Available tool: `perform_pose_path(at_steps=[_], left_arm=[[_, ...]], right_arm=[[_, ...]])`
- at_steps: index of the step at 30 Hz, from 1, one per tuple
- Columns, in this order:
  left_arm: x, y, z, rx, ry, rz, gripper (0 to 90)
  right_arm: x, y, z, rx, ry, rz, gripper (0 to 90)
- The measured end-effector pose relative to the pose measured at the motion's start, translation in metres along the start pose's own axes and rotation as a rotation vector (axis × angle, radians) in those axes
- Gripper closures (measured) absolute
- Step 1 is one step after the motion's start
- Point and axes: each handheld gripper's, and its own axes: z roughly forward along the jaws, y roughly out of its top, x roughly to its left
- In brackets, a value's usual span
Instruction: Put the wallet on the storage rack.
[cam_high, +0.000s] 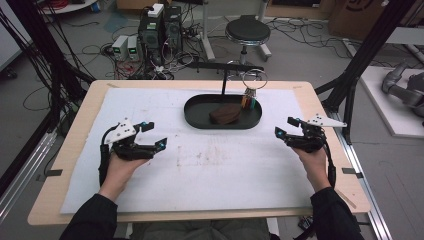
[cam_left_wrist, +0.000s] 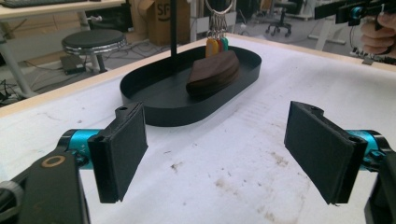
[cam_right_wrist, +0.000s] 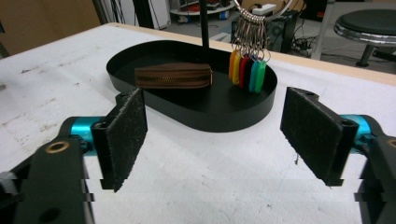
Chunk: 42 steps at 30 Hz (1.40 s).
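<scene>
Over in the black tray (cam_high: 195, 117) at the far middle of the table (cam_high: 75, 125) sits one brown pouch (cam_right_wrist: 173, 75), zip side up, next to a bunch of key tags (cam_right_wrist: 246, 69) hanging from a ring on one thin stand (cam_right_wrist: 203, 28). I count five tags: orange, yellow, red, teal, green.

Both tongs are spread wide with nothing between them. The left gripper (cam_high: 149, 134) and right gripper (cam_high: 283, 127) hover over the white mat, well short of the tray.

My guess is the pouch is light and soft, probably a bit squashy, so it should give under the pads. I'd pinch it across the narrow middle, pads on the long sides. The tags look like hard slick plastic that'll swing, so trickier.
</scene>
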Motion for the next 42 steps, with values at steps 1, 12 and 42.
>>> perform_pose_path(at_steps=[1,12,42], left_arm=[[0.002,-0.002,-0.002,-0.002,0.005,0.002,21.0],[0.019,-0.011,-0.013,-0.038,0.048,0.005,21.1],[0.030,-0.018,-0.013,0.014,0.197,-0.046,21.2]], right_arm=[[0.000,0.000,0.000,0.001,0.000,0.002,21.5],[-0.004,-0.001,-0.006,-0.013,-0.027,0.025,20.4],[-0.010,-0.008,-0.014,0.007,-0.050,0.026,20.4]])
